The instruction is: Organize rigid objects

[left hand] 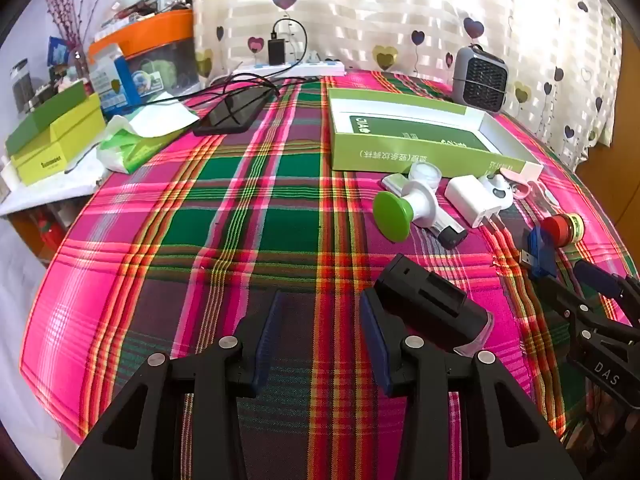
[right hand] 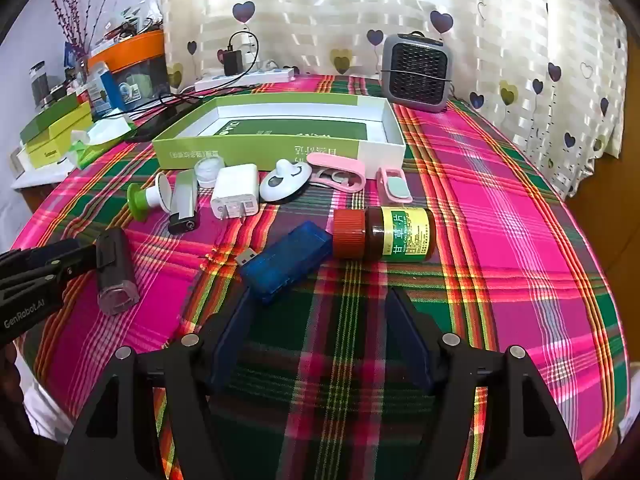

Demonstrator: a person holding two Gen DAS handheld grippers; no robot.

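Observation:
My left gripper (left hand: 322,300) hangs open low over the plaid cloth with nothing between its pads. A black oblong device (left hand: 432,304) lies just outside its right finger; I cannot tell if they touch. My right gripper (right hand: 320,300) stands wide open, also holding nothing. A blue USB dongle (right hand: 288,264) lies just ahead of its left finger, and a brown medicine bottle (right hand: 384,234) with a red cap lies on its side beyond. Farther back sits an open green box (right hand: 240,156). In front of it lie a white charger (right hand: 234,192), a green-and-white stopper (right hand: 146,200) and pink clips (right hand: 336,170).
A grey fan heater (right hand: 416,74) stands at the back right by the curtain. A phone (left hand: 232,114), cables and a power strip (left hand: 288,68) lie at the back left. Stacked green boxes (left hand: 56,140) and an orange-lidded tub (left hand: 148,36) crowd a side surface past the table's left edge.

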